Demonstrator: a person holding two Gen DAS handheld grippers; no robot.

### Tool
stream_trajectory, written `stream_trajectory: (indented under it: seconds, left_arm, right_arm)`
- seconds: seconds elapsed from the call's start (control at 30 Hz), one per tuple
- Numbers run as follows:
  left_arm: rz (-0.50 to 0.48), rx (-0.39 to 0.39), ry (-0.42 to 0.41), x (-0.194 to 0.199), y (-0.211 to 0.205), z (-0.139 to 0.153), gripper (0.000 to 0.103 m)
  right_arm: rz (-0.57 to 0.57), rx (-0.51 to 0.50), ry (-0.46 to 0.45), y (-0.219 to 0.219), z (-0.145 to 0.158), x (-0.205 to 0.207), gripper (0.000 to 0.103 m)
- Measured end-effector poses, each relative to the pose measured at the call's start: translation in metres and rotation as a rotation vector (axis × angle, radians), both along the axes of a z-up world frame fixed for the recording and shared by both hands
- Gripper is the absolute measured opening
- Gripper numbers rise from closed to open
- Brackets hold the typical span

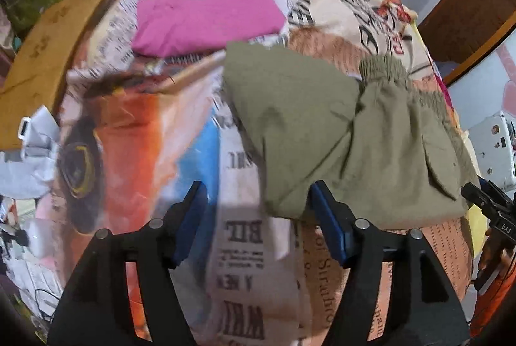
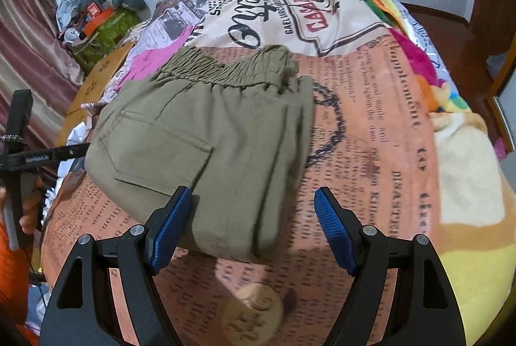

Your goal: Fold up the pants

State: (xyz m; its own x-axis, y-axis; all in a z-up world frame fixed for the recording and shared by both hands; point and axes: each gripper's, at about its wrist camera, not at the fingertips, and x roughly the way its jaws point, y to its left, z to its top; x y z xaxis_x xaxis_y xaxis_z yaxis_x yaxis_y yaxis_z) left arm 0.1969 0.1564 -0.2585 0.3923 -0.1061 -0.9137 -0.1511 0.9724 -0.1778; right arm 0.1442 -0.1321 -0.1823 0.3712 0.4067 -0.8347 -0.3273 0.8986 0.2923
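Observation:
The olive green pants (image 1: 348, 133) lie folded in a compact bundle on the bed, elastic waistband at the far side. They also show in the right wrist view (image 2: 206, 139), back pocket up. My left gripper (image 1: 258, 217) is open and empty, just in front of the bundle's near left corner. My right gripper (image 2: 254, 223) is open and empty, hovering at the bundle's near edge, which lies between its fingers. The right gripper shows at the edge of the left wrist view (image 1: 490, 204).
A folded pink garment (image 1: 206, 20) lies beyond the pants on the newspaper-print bedspread (image 1: 245, 249). A cardboard sheet (image 1: 42, 55) and clutter sit at the bed's left. A colourful blanket (image 2: 451, 107) lies at the right. A wooden door frame (image 2: 493, 23) stands beyond.

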Motion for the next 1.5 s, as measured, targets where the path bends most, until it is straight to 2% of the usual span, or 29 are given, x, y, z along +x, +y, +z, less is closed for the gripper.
stream_trajectory:
  seconds: [0.1, 0.3, 0.47, 0.6, 0.7, 0.83, 0.9, 0.97, 1.0, 1.03, 1.07, 1.17, 1.23, 1.3, 1.37, 1.5]
  left_arm:
    - [0.015, 0.008, -0.040, 0.007, 0.007, 0.014, 0.067]
    - [0.027, -0.057, -0.070, 0.033, 0.010, 0.022, 0.075]
    - [0.000, -0.047, -0.018, 0.061, 0.000, 0.000, 0.077]
    - [-0.009, -0.053, 0.036, 0.076, -0.002, -0.021, 0.077]
    - [-0.030, -0.088, 0.079, 0.083, -0.004, -0.036, 0.077]
    - [-0.045, -0.109, 0.075, 0.085, -0.008, -0.043, 0.076]
    - [-0.050, -0.117, 0.060, 0.085, -0.009, -0.042, 0.070]
    - [-0.050, -0.116, 0.048, 0.084, -0.010, -0.041, 0.059]
    - [-0.051, -0.118, 0.045, 0.084, -0.011, -0.040, 0.054]
    - [-0.053, -0.122, 0.043, 0.084, -0.011, -0.040, 0.045]
    - [-0.053, -0.132, 0.040, 0.084, -0.012, -0.039, 0.038]
    - [-0.060, -0.129, 0.043, 0.084, -0.017, -0.036, 0.023]
    - [-0.059, -0.090, 0.035, 0.084, -0.022, -0.030, 0.016]
    - [-0.056, -0.054, 0.019, 0.081, -0.027, -0.024, 0.014]
    - [-0.049, -0.023, -0.007, 0.077, -0.029, -0.016, 0.006]
    - [-0.037, -0.023, -0.067, 0.065, -0.028, 0.004, 0.004]
  right_arm:
    - [-0.027, 0.008, -0.024, -0.008, 0.007, 0.006, 0.075]
    - [-0.026, 0.024, -0.020, -0.005, 0.004, 0.029, 0.075]
    - [-0.004, 0.020, 0.032, 0.003, -0.015, 0.046, 0.075]
    - [0.005, 0.066, 0.080, 0.003, -0.026, 0.056, 0.075]
    - [0.017, 0.121, 0.116, 0.000, -0.031, 0.059, 0.077]
    - [0.032, 0.166, 0.144, -0.001, -0.035, 0.064, 0.075]
    - [0.034, 0.170, 0.145, 0.000, -0.036, 0.065, 0.071]
    - [0.030, 0.167, 0.140, 0.000, -0.036, 0.066, 0.066]
    - [0.021, 0.171, 0.136, -0.001, -0.035, 0.066, 0.057]
    - [0.012, 0.181, 0.139, -0.003, -0.036, 0.067, 0.051]
    - [0.006, 0.190, 0.142, -0.004, -0.036, 0.068, 0.049]
    - [-0.015, 0.209, 0.140, -0.008, -0.034, 0.068, 0.032]
    - [-0.020, 0.202, 0.122, -0.009, -0.030, 0.067, 0.023]
    - [-0.016, 0.189, 0.093, -0.007, -0.024, 0.065, 0.019]
    - [-0.005, 0.169, 0.055, -0.004, -0.015, 0.063, 0.016]
    - [0.011, 0.154, -0.013, 0.003, 0.004, 0.062, 0.012]
